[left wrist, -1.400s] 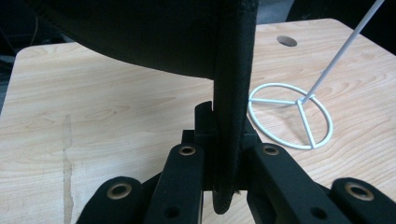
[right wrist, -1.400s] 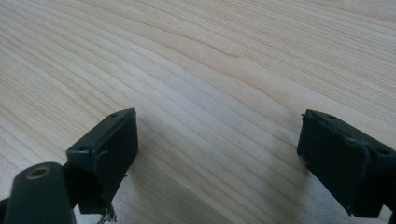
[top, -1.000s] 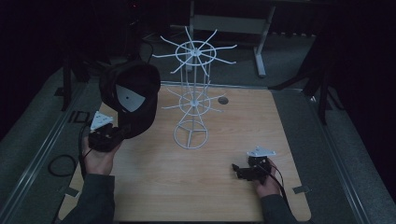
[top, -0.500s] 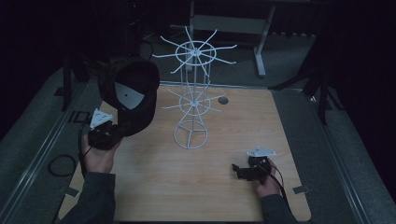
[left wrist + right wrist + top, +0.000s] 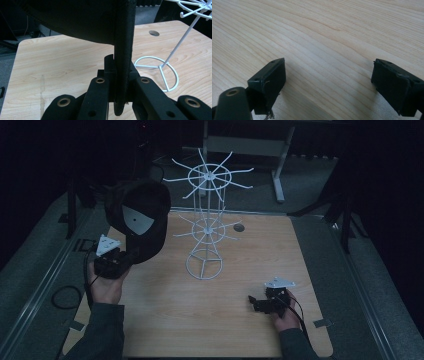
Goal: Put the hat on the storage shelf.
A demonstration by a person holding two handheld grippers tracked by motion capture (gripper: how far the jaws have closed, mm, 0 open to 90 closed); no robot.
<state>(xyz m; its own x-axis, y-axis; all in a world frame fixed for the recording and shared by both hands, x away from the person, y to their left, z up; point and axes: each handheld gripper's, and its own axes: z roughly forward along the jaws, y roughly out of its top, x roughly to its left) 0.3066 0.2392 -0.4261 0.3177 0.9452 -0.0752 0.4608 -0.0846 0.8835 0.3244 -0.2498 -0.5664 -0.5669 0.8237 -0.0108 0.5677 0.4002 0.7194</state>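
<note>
A black cap [image 5: 142,222] is being held up by its edge, pinched tight in the left gripper [image 5: 120,75], left of the white wire rack [image 5: 206,220]. The right gripper [image 5: 328,85] is being kept wide open, holding nothing, low over the wooden table [image 5: 165,315].

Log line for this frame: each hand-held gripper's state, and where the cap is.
left hand-held gripper: shut on black cap brim, held aloft left of white wire rack | right hand-held gripper: open, empty, low over table

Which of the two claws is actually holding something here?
The left claw, clamped on the black cap's brim and lifting it; the right claw stands open, nothing between its jaws, over the table.
</note>
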